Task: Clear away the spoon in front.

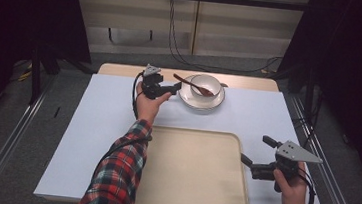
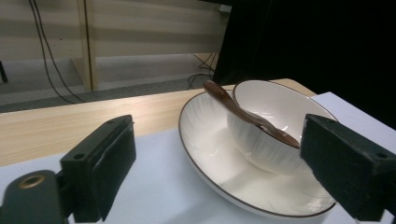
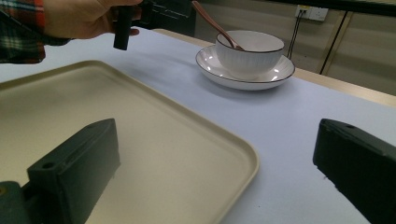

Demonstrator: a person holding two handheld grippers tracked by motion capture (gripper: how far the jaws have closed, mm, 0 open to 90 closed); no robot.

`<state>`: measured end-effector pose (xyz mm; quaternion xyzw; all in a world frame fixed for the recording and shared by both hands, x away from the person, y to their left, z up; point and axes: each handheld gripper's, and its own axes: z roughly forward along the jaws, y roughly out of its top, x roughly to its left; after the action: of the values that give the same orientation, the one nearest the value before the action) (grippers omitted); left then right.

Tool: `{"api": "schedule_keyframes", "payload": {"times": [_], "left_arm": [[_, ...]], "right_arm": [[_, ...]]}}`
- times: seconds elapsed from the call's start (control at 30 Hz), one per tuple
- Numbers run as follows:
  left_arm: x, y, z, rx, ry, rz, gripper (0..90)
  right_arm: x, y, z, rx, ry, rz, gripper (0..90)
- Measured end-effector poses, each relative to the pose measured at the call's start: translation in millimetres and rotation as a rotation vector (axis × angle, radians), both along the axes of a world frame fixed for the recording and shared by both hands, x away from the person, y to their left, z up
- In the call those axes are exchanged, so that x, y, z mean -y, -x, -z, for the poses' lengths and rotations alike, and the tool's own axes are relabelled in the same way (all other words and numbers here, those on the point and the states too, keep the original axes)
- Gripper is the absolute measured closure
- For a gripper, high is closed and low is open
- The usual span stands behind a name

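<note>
A white bowl [image 1: 205, 86] stands on a white plate [image 1: 201, 103] at the far middle of the table, and a brown spoon [image 1: 191, 84] rests in it with its handle pointing far left. My left gripper [image 1: 177, 87] is open just left of the plate. In the left gripper view the jaws stand wide on either side of the plate [image 2: 210, 154] and bowl [image 2: 268, 126], not touching them; the spoon [image 2: 243, 109] leans over the rim. My right gripper [image 1: 258, 150] is open over the right edge of a beige tray [image 1: 192, 173], holding nothing.
A white sheet [image 1: 106, 125] covers the table, with a bare wood strip [image 1: 122, 70] along the far edge. The tray [image 3: 140, 140] lies at the near middle. Dark curtains and metal rails flank both sides. In the right gripper view the bowl [image 3: 250, 51] lies beyond the tray.
</note>
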<state>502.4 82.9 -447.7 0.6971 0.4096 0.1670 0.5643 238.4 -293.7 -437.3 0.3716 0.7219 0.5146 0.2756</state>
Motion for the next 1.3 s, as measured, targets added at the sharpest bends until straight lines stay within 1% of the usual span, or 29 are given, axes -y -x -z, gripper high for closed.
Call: {"api": "schedule_keyframes", "payload": {"times": [0.07,0.1,0.13,0.17,0.2,0.23,0.27,0.3,0.33,0.4,0.43,0.47,0.5,0.57,0.63,0.67,0.73,0.77,0.8,0.83,0.87,0.9,0.97,1.13,1.17,1.2,1.23,1.27,1.3], "left_arm": [[1.3,-1.0,-0.1,0.008,-0.004,0.011,17.5],[2.6,-1.7,0.6,0.020,-0.003,0.010,18.6],[4.0,-1.9,0.6,0.021,-0.010,0.007,18.8],[4.3,-3.1,1.8,0.037,-0.008,0.009,19.2],[3.6,-3.8,2.7,0.045,-0.027,0.011,19.2],[4.5,-4.0,4.0,0.042,-0.008,0.009,23.9],[3.4,-4.4,4.4,0.037,-0.029,0.007,23.9],[4.0,-5.5,6.6,0.041,-0.015,0.009,24.9],[4.0,-5.5,6.6,0.041,-0.015,0.009,26.8],[5.2,-6.3,7.1,0.044,0.005,0.012,28.3],[6.1,-6.4,6.3,0.041,0.002,0.009,29.2],[7.4,-7.3,6.3,0.048,0.018,0.016,32.1],[8.0,-7.5,5.1,0.043,0.010,0.020,34.0],[9.4,-8.4,4.5,0.037,0.020,0.009,38.5],[9.0,-10.3,4.9,0.039,0.037,0.012,44.6],[9.0,-10.3,4.9,0.039,0.037,0.012,47.3],[8.5,-11.6,5.9,0.035,0.055,0.029,49.5],[7.9,-11.6,6.0,0.030,0.046,0.024,52.0],[9.3,-11.8,6.3,0.025,0.065,0.016,54.7],[9.5,-11.7,6.4,0.025,0.070,0.013,59.3],[9.2,-11.5,6.4,0.020,0.078,0.024,59.3],[10.4,-12.1,6.0,0.010,0.103,0.032,63.2],[10.5,-12.1,5.6,0.005,0.109,0.036,64.5],[12.8,-11.6,4.2,-0.025,0.183,0.054,75.3],[13.4,-11.0,3.4,-0.027,0.197,0.053,77.3],[12.8,-11.0,3.1,-0.022,0.199,0.065,78.9],[14.1,-10.6,1.8,-0.032,0.225,0.082,80.6],[14.3,-10.2,0.7,-0.018,0.224,0.073,82.0],[14.6,-9.7,-0.9,-0.014,0.225,0.077,83.4]], "right_arm": [[-0.1,0.0,0.0,0.000,0.000,0.001,0.1],[-0.1,0.1,0.0,-0.001,-0.001,0.000,0.1],[0.0,0.0,0.0,0.000,0.000,0.000,0.1],[-0.1,-0.1,-0.1,0.003,-0.001,-0.002,0.2],[-0.1,-0.1,-0.1,0.003,-0.001,-0.002,0.2],[-0.8,0.2,-0.4,0.004,-0.009,0.001,0.4],[-0.8,0.2,-0.4,0.004,-0.009,0.001,0.4],[-0.7,0.7,-0.8,0.006,-0.009,0.002,0.4],[-0.7,0.7,-0.8,0.006,-0.009,0.002,0.4],[-0.2,0.8,-0.9,0.004,-0.008,0.007,0.4],[0.1,0.7,-0.8,0.003,-0.006,0.009,0.4],[0.4,0.4,-0.6,0.004,-0.003,0.008,0.4],[0.4,0.4,-0.7,0.005,-0.004,0.007,0.4],[-0.1,0.7,-0.9,0.003,-0.007,0.009,0.5],[0.2,0.6,-1.1,0.005,-0.008,0.006,0.5],[0.2,0.6,-1.1,0.005,-0.008,0.006,0.5],[0.3,0.5,-1.1,0.009,-0.008,0.008,0.6],[0.6,0.7,-1.1,0.007,-0.007,0.008,0.6],[0.8,0.9,-1.3,0.009,-0.006,0.005,0.6],[0.7,1.4,-1.8,0.006,-0.016,0.004,0.6],[0.7,1.4,-1.8,0.006,-0.016,0.004,0.6],[1.0,1.4,-1.8,0.011,-0.015,0.006,0.6],[1.0,1.6,-2.0,0.008,-0.019,0.012,0.6],[1.7,1.7,-2.4,0.013,-0.016,0.010,0.6],[1.7,1.7,-2.4,0.011,-0.017,0.011,0.6],[1.8,1.7,-2.5,0.012,-0.016,0.010,0.6],[1.8,1.7,-2.5,0.012,-0.019,0.009,0.6],[2.2,1.4,-2.6,0.013,-0.015,0.008,0.6],[2.2,1.4,-2.6,0.012,-0.016,0.008,0.6]]}}
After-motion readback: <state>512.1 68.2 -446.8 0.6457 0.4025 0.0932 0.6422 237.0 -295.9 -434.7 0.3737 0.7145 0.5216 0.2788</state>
